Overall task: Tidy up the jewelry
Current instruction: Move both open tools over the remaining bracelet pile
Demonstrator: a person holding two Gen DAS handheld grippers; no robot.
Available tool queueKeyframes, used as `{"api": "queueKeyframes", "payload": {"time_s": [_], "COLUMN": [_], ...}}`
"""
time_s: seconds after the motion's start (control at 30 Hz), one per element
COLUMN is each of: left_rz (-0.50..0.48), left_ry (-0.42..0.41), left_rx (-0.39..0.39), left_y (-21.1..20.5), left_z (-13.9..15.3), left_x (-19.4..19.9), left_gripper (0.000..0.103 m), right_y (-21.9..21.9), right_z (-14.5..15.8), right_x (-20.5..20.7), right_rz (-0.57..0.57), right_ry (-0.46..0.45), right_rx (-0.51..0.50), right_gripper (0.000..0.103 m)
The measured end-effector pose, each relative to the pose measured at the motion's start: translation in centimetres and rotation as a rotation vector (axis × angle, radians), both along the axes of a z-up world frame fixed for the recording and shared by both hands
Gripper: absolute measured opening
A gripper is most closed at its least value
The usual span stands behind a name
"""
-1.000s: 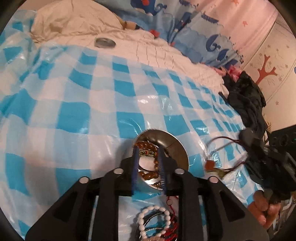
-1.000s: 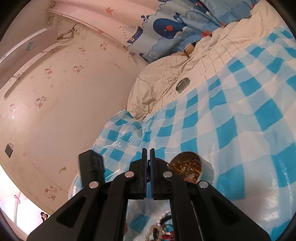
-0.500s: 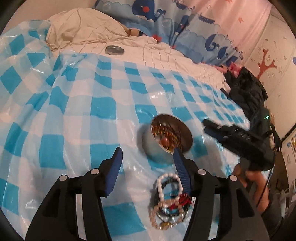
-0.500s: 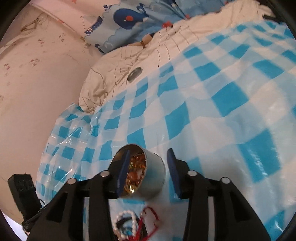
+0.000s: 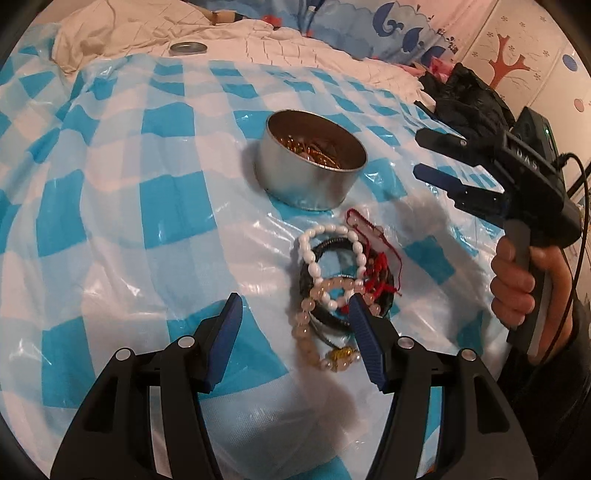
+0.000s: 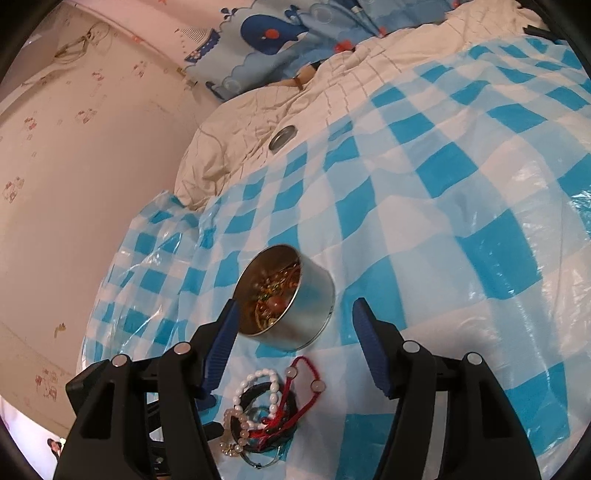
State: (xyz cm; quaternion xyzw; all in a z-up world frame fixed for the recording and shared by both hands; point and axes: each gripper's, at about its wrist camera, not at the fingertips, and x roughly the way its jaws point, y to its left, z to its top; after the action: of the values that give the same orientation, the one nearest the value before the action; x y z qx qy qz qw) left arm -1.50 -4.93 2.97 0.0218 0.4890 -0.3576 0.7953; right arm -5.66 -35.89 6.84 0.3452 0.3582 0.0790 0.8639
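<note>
A round metal tin [image 5: 306, 177] with gold and brown jewelry [image 5: 314, 147] inside stands on the blue-and-white checked sheet [image 5: 110, 184]. A pile of bracelets [image 5: 343, 277] lies just in front of it: white beads [image 5: 314, 236], pinkish beads, dark bangles and a red cord [image 5: 376, 258]. My left gripper [image 5: 294, 299] hangs open over the pile's near edge, holding nothing. My right gripper [image 5: 421, 155] is to the right of the tin, held by a hand [image 5: 517, 280]. In the right wrist view its jaws [image 6: 295, 303] are opening, with the tin [image 6: 310, 314] just beyond them, untouched, and the pile [image 6: 266, 406] below.
A round metal lid [image 5: 188, 47] lies on the cream quilt at the back. Dark clothing [image 5: 465, 96] is heaped at the far right. A pink wall [image 6: 74, 184] borders the bed on the left in the right wrist view. A whale-print cloth [image 6: 273, 33] lies behind.
My left gripper has drawn back from over the tin and opened. My right gripper has gone from shut to wide apart and tipped down toward the tin.
</note>
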Motion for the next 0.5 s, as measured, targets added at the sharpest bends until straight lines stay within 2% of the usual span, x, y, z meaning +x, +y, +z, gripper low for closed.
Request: {"api": "queueKeyframes", "payload": {"time_s": [0.23, 0.33, 0.5], "left_rz": [-0.058, -0.075, -0.081], "left_ry": [-0.021, -0.011, 0.033], "left_rx": [-0.049, -0.027, -0.067], "left_y": [-1.3, -1.8, -1.4], "left_z": [0.2, -0.4, -0.7], "left_x": [-0.5, -0.6, -0.5], "left_gripper": [0.057, 0.057, 0.054], "right_y": [0.7, 0.7, 1.0], "right_z": [-1.3, -1.4, -1.5], "right_x": [0.4, 0.5, 0.5], "right_rz": [0.025, 0.032, 0.043], "right_ry": [0.043, 0.050, 0.057], "right_rx": [0.018, 0.021, 0.023], "right_gripper": [0.064, 0.066, 0.068]}}
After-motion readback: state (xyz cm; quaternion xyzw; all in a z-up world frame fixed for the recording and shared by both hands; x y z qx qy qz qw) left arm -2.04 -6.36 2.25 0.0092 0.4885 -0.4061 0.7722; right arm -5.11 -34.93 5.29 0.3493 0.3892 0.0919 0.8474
